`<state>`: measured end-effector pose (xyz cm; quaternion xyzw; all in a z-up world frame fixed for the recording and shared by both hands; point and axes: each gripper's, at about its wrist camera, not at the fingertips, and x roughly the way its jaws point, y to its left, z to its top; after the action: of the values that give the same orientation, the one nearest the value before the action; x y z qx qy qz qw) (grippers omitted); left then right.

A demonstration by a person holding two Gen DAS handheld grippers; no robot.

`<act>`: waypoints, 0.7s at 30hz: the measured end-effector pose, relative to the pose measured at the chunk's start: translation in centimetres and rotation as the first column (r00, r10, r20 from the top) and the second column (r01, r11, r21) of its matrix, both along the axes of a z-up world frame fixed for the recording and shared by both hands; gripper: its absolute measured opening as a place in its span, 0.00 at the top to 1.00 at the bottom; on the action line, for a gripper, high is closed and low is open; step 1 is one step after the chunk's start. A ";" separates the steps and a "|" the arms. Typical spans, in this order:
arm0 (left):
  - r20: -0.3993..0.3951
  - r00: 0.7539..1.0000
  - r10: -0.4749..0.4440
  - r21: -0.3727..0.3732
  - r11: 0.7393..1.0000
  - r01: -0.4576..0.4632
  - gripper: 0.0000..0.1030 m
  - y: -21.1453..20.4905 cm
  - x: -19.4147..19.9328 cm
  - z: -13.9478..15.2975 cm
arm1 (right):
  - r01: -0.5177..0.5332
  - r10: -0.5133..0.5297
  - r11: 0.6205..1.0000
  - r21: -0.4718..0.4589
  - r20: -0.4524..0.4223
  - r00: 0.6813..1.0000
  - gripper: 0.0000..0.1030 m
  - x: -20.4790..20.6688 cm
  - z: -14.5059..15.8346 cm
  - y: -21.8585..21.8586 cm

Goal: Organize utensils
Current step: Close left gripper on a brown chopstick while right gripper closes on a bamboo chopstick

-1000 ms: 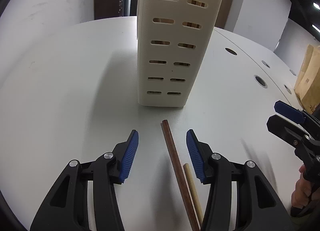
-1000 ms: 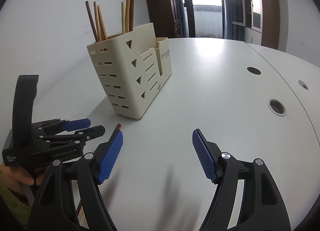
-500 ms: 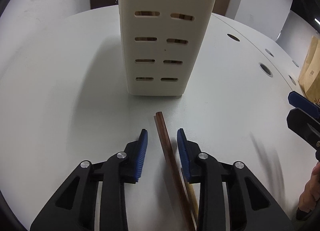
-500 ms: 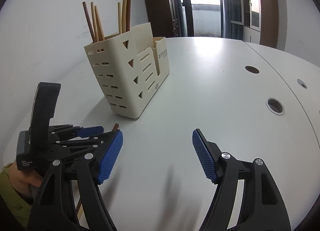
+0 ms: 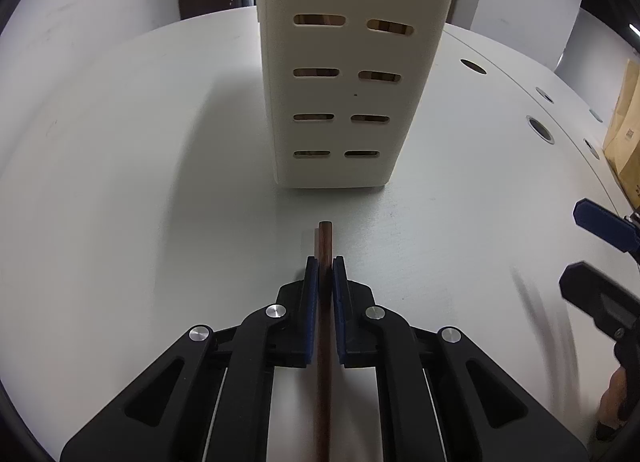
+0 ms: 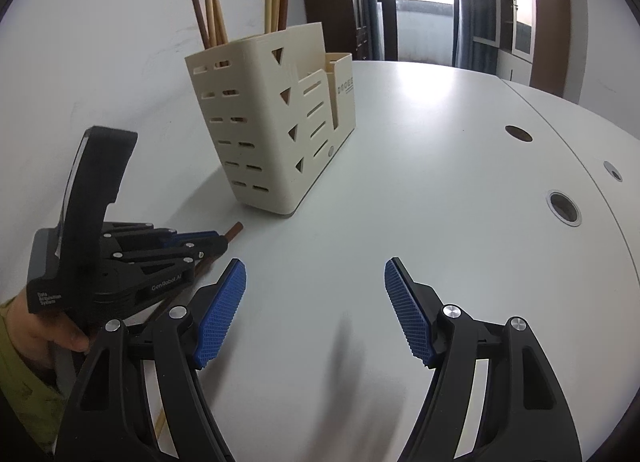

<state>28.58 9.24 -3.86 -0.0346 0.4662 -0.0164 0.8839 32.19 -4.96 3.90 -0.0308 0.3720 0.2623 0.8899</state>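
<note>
Surface: white table (image 5: 120, 182) carried the cream utensil holder (image 6: 272, 134) at 12 o'clock of the left gripper (image 5: 324, 274)
Left gripper: jaws just closed, clenched on the dark chopstick (image 5: 324, 238) near its tip
Right gripper (image 6: 316, 302): spread, empty
Handling: judged light, stiff, smooth; could pivot
Writing: "GenRobot.AI", "Data Acquisition System"

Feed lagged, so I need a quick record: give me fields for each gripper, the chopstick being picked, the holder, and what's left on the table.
left gripper: shut on dark brown chopstick, jaws have just been closing
right gripper: open, nothing between the jaws
dark brown chopstick: lying on table, tip toward holder
holder: cream, upright, several chopsticks standing in it
left on table: light chopstick
</note>
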 end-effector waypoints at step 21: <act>-0.008 0.999 0.031 -0.097 0.995 -0.032 0.93 3.6 0.0 -0.2 | -0.143 0.133 0.981 -0.129 -0.080 0.988 0.30 -2.3 -3.2 7.3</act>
<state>28.54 12.84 -4.03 -0.0850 0.4670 -0.0250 0.8798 29.86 2.34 0.71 -0.1068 0.4171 0.2986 0.8517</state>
